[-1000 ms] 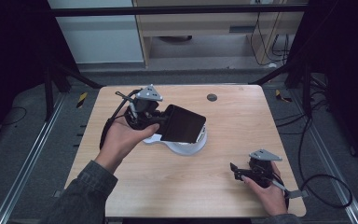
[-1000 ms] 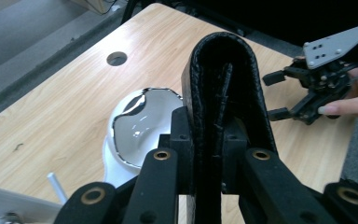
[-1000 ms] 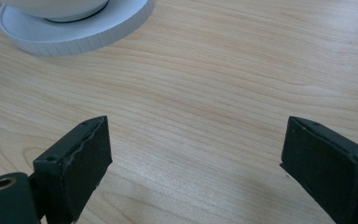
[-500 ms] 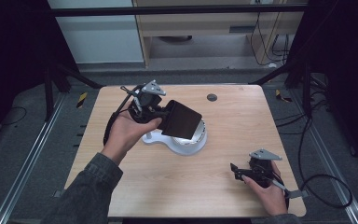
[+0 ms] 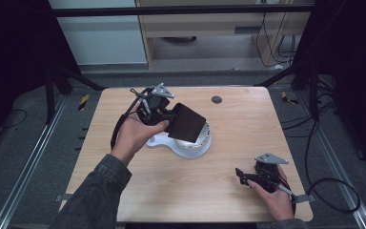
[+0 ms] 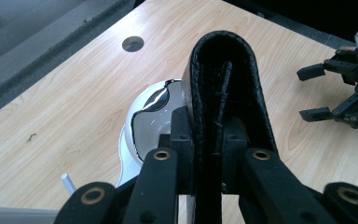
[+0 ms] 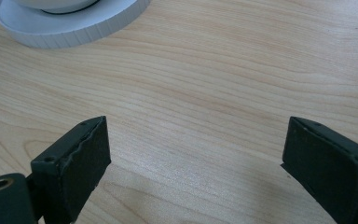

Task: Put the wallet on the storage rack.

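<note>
Writing: none is showing readably.
Count: one black leather case, one white stand.
Left gripper: clamping the case.
Right gripper: resting with jaws spread wide.

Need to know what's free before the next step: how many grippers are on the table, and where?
2. The left gripper holds a black wallet over the white stand; the right gripper sits open near the table's front right corner.

L tool clamps black case over white base; R tool on table, apart.
</note>
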Demonstrator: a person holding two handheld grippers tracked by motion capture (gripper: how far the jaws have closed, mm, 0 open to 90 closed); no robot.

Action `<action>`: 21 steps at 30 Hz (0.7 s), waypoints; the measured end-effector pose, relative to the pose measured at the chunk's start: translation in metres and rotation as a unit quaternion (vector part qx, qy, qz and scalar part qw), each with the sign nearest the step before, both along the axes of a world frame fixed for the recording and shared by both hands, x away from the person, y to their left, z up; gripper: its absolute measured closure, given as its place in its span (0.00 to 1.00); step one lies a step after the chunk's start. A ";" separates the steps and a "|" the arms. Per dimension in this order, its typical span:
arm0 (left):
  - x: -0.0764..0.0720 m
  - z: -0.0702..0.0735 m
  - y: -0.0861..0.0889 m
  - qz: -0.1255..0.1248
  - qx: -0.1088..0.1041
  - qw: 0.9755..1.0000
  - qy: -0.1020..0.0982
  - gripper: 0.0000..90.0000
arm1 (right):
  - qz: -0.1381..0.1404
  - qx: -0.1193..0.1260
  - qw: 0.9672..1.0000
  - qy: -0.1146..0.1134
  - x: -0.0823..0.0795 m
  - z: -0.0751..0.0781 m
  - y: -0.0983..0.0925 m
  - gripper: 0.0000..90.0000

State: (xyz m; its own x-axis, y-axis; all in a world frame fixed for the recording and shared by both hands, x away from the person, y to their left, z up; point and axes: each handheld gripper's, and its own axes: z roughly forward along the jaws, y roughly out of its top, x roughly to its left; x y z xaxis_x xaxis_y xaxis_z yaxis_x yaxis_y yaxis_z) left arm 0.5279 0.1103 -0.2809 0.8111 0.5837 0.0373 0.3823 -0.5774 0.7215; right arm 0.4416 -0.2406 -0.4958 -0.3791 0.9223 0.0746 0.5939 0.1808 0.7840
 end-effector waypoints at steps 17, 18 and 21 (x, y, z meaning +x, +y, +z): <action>0.024 -0.044 -0.009 0.008 -0.006 0.999 0.041 0.89 | 0.006 -0.003 1.000 0.006 0.002 -0.002 0.001 0.09; 0.025 -0.044 -0.009 0.007 -0.006 0.999 0.042 0.89 | 0.006 -0.002 1.000 0.006 0.002 -0.002 0.001 0.09; 0.028 -0.044 -0.011 0.006 -0.006 0.999 0.046 0.89 | 0.008 0.000 1.000 0.008 0.002 -0.002 0.002 0.09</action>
State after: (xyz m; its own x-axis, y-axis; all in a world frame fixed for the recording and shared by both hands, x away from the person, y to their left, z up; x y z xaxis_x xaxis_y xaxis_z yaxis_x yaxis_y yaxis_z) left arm 0.5557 0.0997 -0.3253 0.8041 0.5928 -0.0439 0.4533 -0.5637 0.6904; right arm 0.4439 -0.2390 -0.4977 -0.3925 0.9162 0.0807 0.6041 0.1906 0.7738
